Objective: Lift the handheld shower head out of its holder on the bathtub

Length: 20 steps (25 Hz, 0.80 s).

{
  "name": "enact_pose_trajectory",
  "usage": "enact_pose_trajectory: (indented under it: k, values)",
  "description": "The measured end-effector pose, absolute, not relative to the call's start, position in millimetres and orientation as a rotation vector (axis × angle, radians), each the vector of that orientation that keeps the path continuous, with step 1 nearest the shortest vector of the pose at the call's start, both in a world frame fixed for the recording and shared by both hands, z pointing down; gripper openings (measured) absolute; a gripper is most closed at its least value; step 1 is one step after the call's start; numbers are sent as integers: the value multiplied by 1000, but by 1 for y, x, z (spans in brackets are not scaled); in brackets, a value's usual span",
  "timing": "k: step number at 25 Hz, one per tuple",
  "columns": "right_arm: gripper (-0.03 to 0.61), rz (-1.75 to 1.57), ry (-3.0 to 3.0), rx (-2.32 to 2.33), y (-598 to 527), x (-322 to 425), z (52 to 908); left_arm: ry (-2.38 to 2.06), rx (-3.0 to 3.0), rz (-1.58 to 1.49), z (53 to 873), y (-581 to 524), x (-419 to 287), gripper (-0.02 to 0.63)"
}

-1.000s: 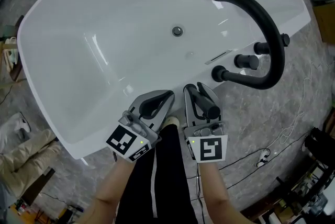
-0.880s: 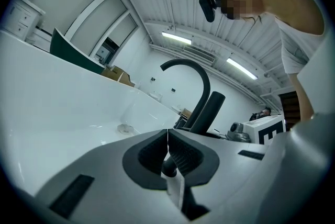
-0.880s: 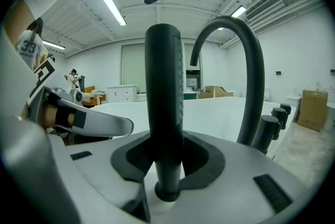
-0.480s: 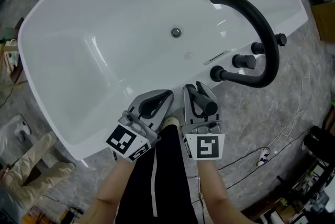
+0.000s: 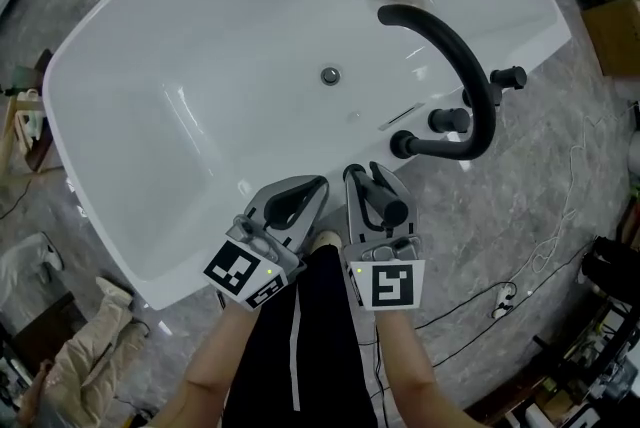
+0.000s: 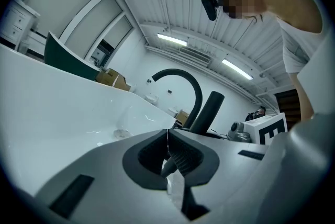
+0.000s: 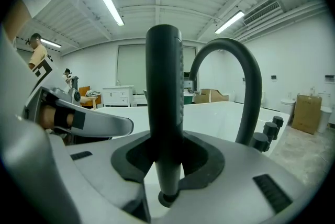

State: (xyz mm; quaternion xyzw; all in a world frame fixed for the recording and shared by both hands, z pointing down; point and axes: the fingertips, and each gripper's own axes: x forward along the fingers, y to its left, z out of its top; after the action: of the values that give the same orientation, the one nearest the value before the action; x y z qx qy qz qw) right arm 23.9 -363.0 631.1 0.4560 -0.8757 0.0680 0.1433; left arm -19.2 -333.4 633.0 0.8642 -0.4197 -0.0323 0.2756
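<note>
- Bathtub: drain in its floor.
- At its near rim, your right gripper clamps the shower head; your left gripper is closed, empty.
- Black spout arches over its right rim.

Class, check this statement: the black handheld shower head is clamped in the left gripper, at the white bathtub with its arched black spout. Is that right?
Not quite: the right gripper holds the handheld shower head, as the right gripper view shows. The left gripper is shut on nothing. The white bathtub and arched black spout are as stated.
</note>
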Motion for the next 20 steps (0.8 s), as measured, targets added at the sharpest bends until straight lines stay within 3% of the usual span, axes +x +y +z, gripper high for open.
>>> enact_pose_trajectory:
  k: [20]
  values:
    - [118, 141, -2571, 1392, -340, 40, 511, -1042, 2439, -39, 538, -306, 4, 12]
